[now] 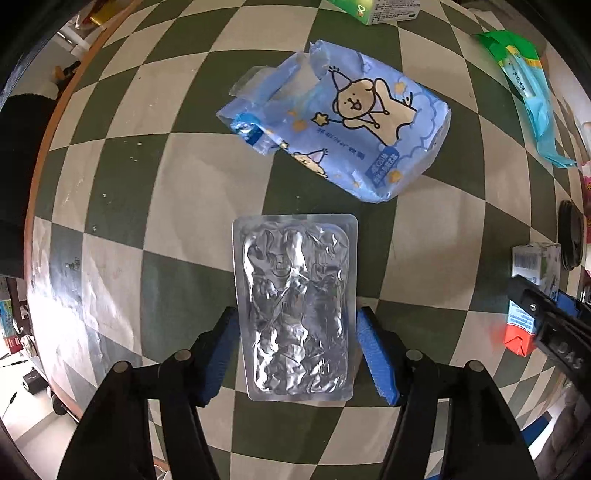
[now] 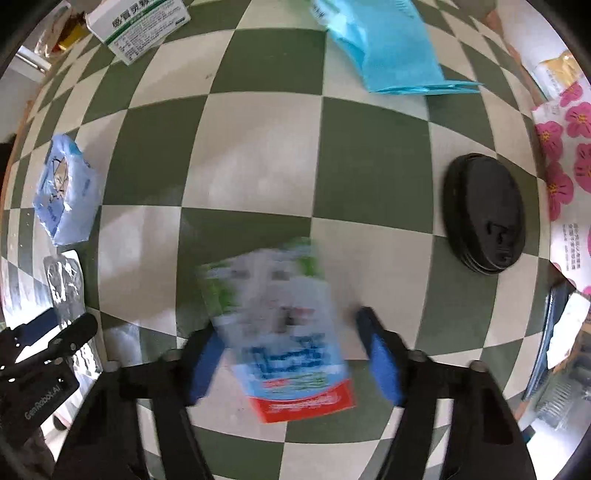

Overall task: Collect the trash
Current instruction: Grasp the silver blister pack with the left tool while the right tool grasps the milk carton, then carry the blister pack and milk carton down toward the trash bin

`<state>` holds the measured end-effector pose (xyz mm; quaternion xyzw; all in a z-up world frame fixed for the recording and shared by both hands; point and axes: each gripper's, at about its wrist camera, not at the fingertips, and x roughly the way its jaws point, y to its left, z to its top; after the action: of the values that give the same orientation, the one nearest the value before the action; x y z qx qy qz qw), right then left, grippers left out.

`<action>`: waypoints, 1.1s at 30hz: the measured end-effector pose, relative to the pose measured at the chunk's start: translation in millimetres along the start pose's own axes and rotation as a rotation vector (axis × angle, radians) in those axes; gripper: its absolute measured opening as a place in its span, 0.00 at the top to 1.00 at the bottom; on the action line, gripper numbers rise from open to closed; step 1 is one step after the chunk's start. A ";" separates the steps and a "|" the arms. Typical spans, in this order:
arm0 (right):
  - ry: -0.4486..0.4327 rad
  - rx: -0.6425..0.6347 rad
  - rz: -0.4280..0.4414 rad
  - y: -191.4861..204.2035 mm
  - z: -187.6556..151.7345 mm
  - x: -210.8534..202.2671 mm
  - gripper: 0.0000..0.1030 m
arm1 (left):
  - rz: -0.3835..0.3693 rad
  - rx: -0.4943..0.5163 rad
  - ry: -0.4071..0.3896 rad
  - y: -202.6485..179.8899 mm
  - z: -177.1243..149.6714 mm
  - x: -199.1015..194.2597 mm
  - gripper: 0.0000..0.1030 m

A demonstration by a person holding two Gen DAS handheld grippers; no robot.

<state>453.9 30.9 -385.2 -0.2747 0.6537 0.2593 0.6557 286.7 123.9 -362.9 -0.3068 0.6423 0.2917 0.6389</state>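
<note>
A crinkled silver foil blister tray (image 1: 297,306) lies on the green-and-cream checkered table, between the fingers of my left gripper (image 1: 297,354). The blue pads (image 1: 376,354) stand at its long edges, with a small gap on the right side. My right gripper (image 2: 291,350) is open around a blurred white, blue and red carton (image 2: 284,332) that lies between its fingers; the right pad (image 2: 380,354) stands clear of it. The carton also shows in the left wrist view (image 1: 532,291). The foil tray shows at the left of the right wrist view (image 2: 64,280).
A blue cartoon-dog tissue wrapper (image 1: 343,125) lies beyond the foil tray. A cyan bag (image 2: 384,48), a white medicine box (image 2: 136,26), a black lid (image 2: 484,210) and a pink-flowered packet (image 2: 565,147) lie around. The table's wooden edge (image 1: 55,110) runs at the left.
</note>
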 end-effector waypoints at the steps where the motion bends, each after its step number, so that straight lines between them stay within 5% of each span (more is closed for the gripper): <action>1: -0.008 0.007 0.010 -4.8 -3.0 -1.7 0.47 | -0.001 -0.002 -0.009 1.5 -0.9 -2.7 0.40; 13: -0.059 0.053 0.122 -30.9 -35.5 -17.7 0.47 | -0.024 0.020 -0.143 4.6 -28.1 -64.2 0.40; 20: -0.159 0.063 0.169 -14.8 -64.5 -71.2 0.47 | -0.071 0.035 -0.284 32.8 -74.0 -122.9 0.40; 26: -0.282 0.094 0.166 25.3 -111.4 -130.7 0.47 | -0.128 0.054 -0.394 68.8 -109.5 -159.2 0.40; 33: -0.395 0.169 0.171 65.2 -218.7 -173.9 0.47 | -0.177 0.129 -0.438 114.0 -182.7 -171.1 0.40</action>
<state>250.0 -72.2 -211.5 -0.1064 0.5531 0.3071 0.7671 81.3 60.5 -191.4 -0.2498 0.4762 0.2526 0.8044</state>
